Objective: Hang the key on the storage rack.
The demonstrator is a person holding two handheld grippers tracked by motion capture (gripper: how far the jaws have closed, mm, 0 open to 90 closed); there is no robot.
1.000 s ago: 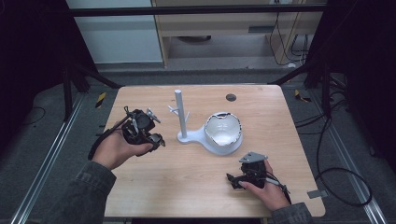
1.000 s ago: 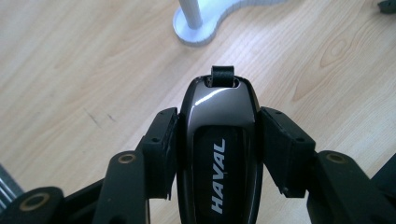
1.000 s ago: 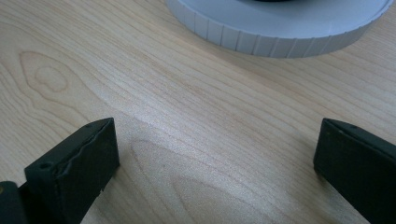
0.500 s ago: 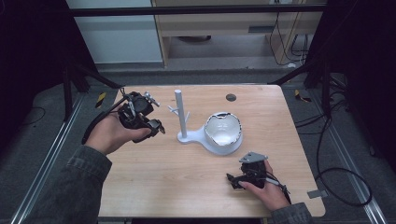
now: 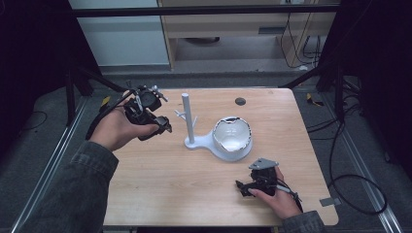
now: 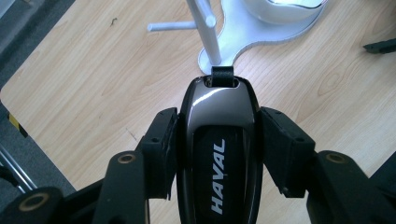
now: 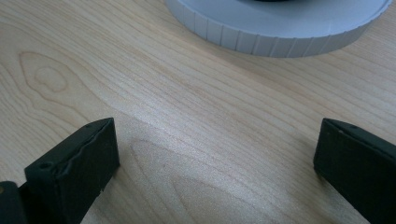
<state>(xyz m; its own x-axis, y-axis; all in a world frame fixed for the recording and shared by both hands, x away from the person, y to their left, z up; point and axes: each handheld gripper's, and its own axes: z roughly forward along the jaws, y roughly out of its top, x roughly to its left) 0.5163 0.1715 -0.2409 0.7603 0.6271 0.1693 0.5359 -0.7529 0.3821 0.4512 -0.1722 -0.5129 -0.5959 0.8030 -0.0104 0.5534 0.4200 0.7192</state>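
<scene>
A glossy black key fob (image 6: 219,154) marked HAVAL, with a small black strap loop (image 6: 222,74) at its tip, sits between my left gripper's jaws, and both pads press its sides. That left gripper (image 5: 163,127) is held above the table's left side, left of a white stand (image 5: 188,119) with an upright post and short pegs (image 6: 173,25). The stand's base joins a white bowl-shaped dish (image 5: 233,138). My right gripper (image 5: 245,187) rests on the table near the front right. Its jaws (image 7: 217,158) stand wide apart with bare wood between them, just short of the dish's ribbed rim (image 7: 280,32).
A small dark round disc (image 5: 240,101) lies near the table's (image 5: 160,194) far edge. Black frame bars and cables run along both sides of the table, and a yellow-black tool (image 5: 315,100) lies on the floor at the right.
My left hand has lifted the key fob off the table level and carried it a little toward the far side. The right gripper has stayed where it was.
</scene>
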